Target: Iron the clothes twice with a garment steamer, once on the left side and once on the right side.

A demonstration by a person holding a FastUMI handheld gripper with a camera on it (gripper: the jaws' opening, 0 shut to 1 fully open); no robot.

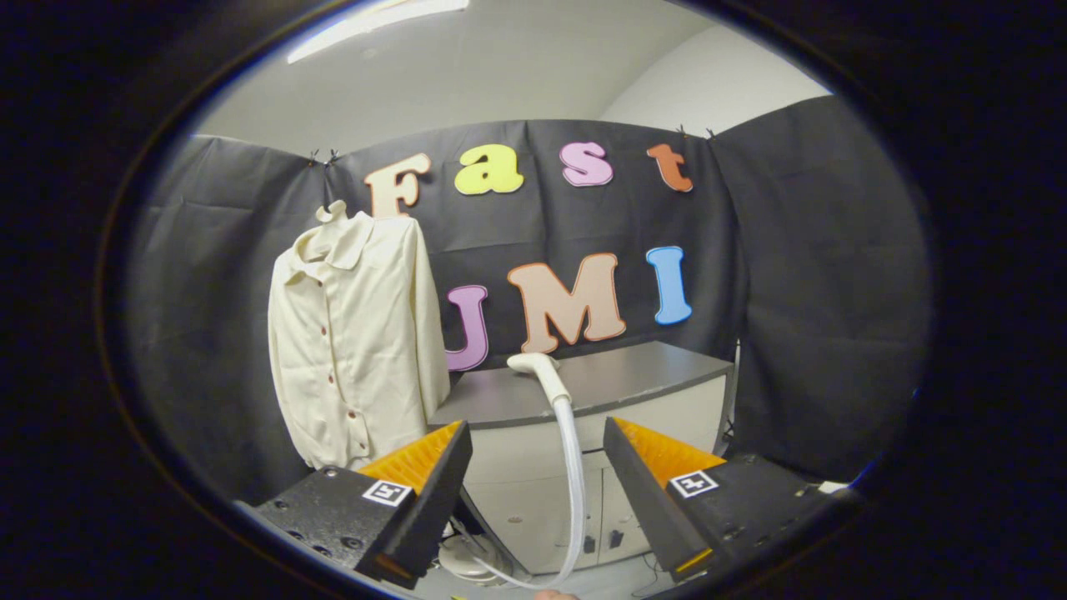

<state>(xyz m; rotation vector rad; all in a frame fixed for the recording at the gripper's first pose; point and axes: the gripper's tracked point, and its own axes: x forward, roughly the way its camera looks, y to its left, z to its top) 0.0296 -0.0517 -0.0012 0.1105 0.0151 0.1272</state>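
Beyond the gripper (538, 483), whose two fingers stand wide apart with nothing held between them, a grey-topped table (633, 375) with pale cabinet doors below stands against the black cloth wall of the booth. Neither finger touches anything.

On the near left part of the table top the head of the garment steamer (538, 367) lies or rests at the edge, white and curved, pointing toward the left. From it a pale hose (573, 475) runs down the front of the table, passing through the open gap between the fingers but farther off than they are, then loops low toward the left, where a rounded white base (467, 558) sits on the floor, partly hidden behind the left finger. Whether the hose joins that base cannot be told from here.

Left of the table, well apart from the fingers and farther than them, a cream shirt (354, 342) hangs upright against the cloth wall from a pale hanger hook (333, 210). Its collar is open, a row of small dark buttons runs down the front, and its hem reaches about the level of the left fingertip. The right sleeve of the shirt hangs just beside the left end of the table.
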